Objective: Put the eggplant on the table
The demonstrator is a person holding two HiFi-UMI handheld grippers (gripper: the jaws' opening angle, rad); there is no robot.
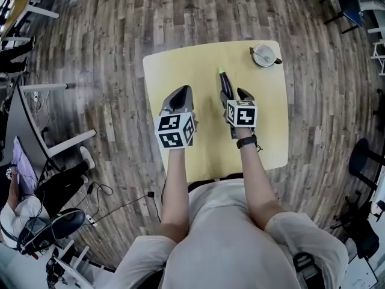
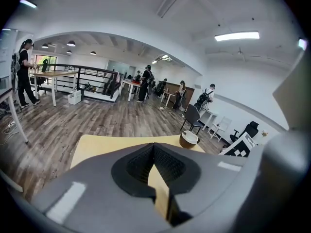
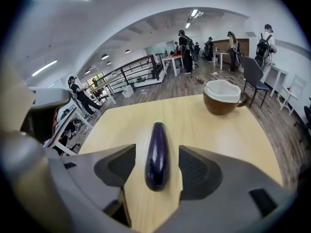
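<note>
1. Right claw [image 3: 156, 147]: the jaws are spread wide. The pads stand clear of the eggplant [image 3: 157, 164] on both sides, so I am gripping nothing.

2. Left claw [image 2: 154, 147]: the jaws are closed tip to tip and empty. I hold it above the table [image 3: 218, 144], nearer to me than the cup [image 3: 222, 97] and well apart from it.

3. Eggplant: it lies flat on the table between my right jaws. It is on my side of the cup, to the cup's left and well apart. The green stem end points away from me and the round butt points toward me. I judge the placing done.

4. Handling, as I judge it:
   - The skin is glossy and smooth, so expect slip under a light pinch.
   - The flesh is probably firm but easily bruised, so close only until the pads seat.
   - The weight is likely moderate and sits mostly in the fat half.
   - If a grip is needed, take it across the thick belly with the pads square to the long axis. Avoid the tapering neck, where it could squirt out.

5. Cup: it stands upright beyond the stem end, brown outside and white inside.
</note>
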